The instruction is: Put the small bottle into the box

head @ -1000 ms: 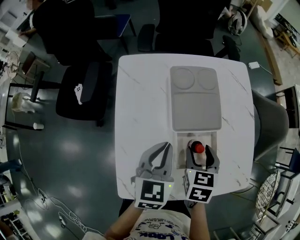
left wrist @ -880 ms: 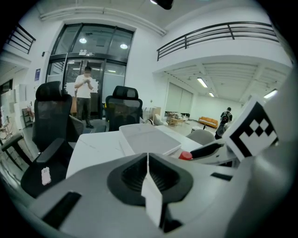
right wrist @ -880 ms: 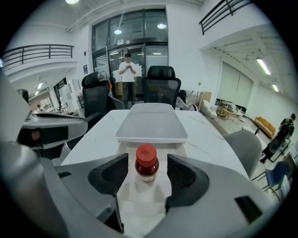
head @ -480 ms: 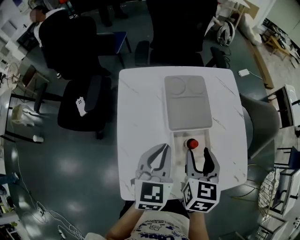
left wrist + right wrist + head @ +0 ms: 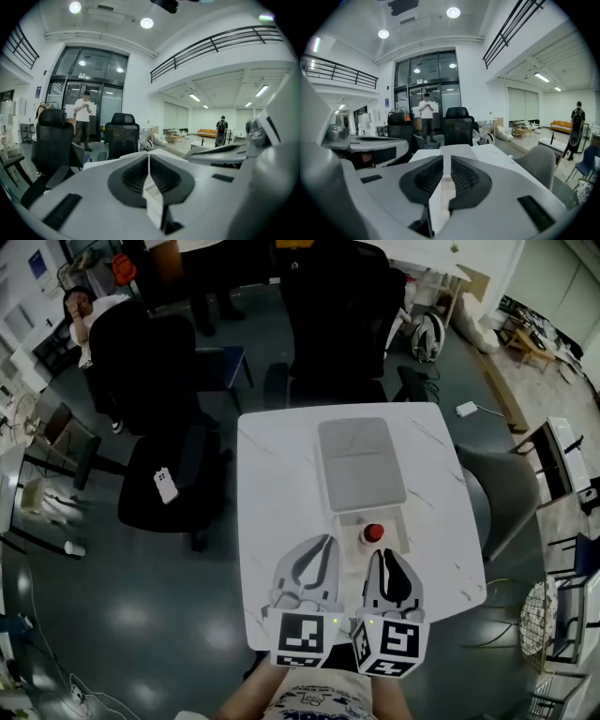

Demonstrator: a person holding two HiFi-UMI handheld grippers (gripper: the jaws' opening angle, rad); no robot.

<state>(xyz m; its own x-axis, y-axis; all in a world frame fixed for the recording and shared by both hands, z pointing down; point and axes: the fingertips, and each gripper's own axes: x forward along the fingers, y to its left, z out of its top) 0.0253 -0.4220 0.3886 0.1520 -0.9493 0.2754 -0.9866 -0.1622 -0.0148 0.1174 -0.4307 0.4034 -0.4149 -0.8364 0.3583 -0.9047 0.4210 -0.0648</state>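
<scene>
The small bottle (image 5: 373,533), showing its red cap, stands inside the open white box (image 5: 349,524) on the white table (image 5: 281,484). The box's grey lid (image 5: 361,465) lies flat beyond it. My right gripper (image 5: 384,555) (image 5: 446,161) hangs just near of the box, above the table. Its jaws have just been closing and are shut with nothing between them. My left gripper (image 5: 326,540) (image 5: 149,154) hovers beside it on the left, also shut and empty. Both gripper views look level across the room, so neither shows the bottle.
Black office chairs (image 5: 164,474) stand left of and beyond the table, and a grey chair (image 5: 497,493) is at its right. A phone (image 5: 165,486) lies on the left chair. People (image 5: 85,117) stand further back in the room. The table's near edge runs under my grippers.
Both grippers have risen and drawn back from the box. The right jaws, open around the bottle a second ago, are now shut and empty; the bottle stays in the box.
</scene>
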